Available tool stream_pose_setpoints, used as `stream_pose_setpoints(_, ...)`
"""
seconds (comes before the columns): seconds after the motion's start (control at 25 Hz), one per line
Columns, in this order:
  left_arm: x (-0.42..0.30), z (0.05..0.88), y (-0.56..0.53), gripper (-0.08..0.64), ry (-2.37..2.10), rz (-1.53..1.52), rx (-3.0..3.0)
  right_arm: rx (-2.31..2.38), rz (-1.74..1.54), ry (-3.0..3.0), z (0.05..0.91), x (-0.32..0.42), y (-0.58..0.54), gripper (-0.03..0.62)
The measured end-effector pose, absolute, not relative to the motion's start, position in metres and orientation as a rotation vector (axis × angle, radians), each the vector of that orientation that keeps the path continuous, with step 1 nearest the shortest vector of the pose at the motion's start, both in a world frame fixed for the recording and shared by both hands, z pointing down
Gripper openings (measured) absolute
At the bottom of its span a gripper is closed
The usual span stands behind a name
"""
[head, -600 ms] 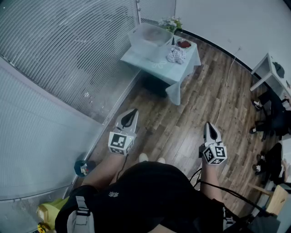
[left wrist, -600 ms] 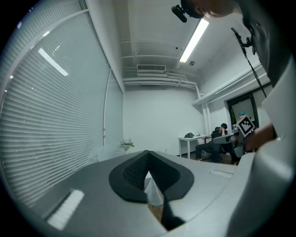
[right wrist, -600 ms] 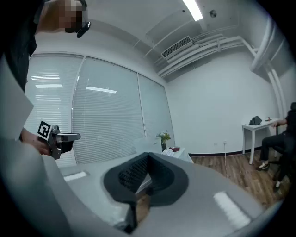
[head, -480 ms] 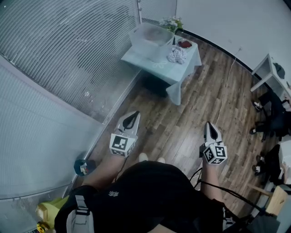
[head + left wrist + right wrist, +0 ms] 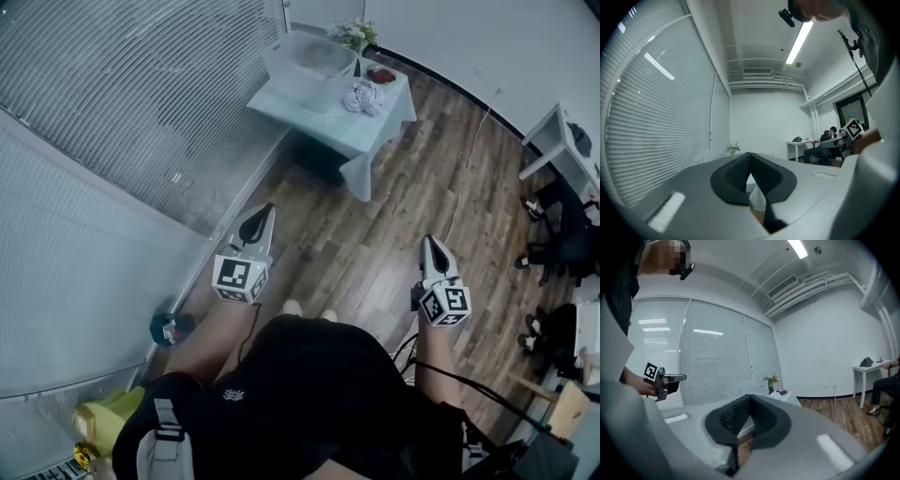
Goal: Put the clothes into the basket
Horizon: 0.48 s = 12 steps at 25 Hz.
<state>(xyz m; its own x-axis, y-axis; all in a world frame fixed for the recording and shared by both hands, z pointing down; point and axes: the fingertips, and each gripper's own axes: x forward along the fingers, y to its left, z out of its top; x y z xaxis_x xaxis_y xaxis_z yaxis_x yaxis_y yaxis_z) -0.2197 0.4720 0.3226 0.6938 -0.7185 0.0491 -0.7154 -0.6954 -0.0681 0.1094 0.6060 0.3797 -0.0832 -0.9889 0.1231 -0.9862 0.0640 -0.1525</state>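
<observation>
A crumpled pale garment point(image 5: 363, 97) lies on a small table point(image 5: 319, 117) draped in light blue cloth, far ahead of me. A translucent basket point(image 5: 309, 58) stands on the same table, just left of the garment. My left gripper point(image 5: 264, 210) and right gripper point(image 5: 429, 242) hang over the wooden floor, well short of the table, both shut and holding nothing. From the right gripper view, the garment point(image 5: 776, 395) and basket point(image 5: 751, 388) show just beyond the closed right gripper point(image 5: 750, 399). The left gripper point(image 5: 750, 156) has its pads pressed together.
A flower pot point(image 5: 349, 33) and a red dish point(image 5: 382, 74) share the table. Slatted blinds point(image 5: 141, 103) wall off the left side. At the right are a white desk point(image 5: 553, 141) and a seated person point(image 5: 558, 234). A cable point(image 5: 469, 159) trails across the floor.
My left gripper has shifted a little left and up in the head view. The table sits slightly higher in the frame. Both grippers stay shut.
</observation>
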Motion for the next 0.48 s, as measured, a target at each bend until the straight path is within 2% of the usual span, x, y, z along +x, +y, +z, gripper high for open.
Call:
stream_pose_setpoints(0.28, -0.226, 0.365, 0.511, 0.008, 1.326, -0.175, -2.84, -1.964, -0.205, 2.528, 0.398, 0.075, 0.606, 0.0)
stream_pose_setpoints(0.48, -0.229, 0.372, 0.485, 0.008, 1.441, -0.18, -2.875, -1.966, -0.274, 2.453, 0.407, 0.1, 0.582, 0.0)
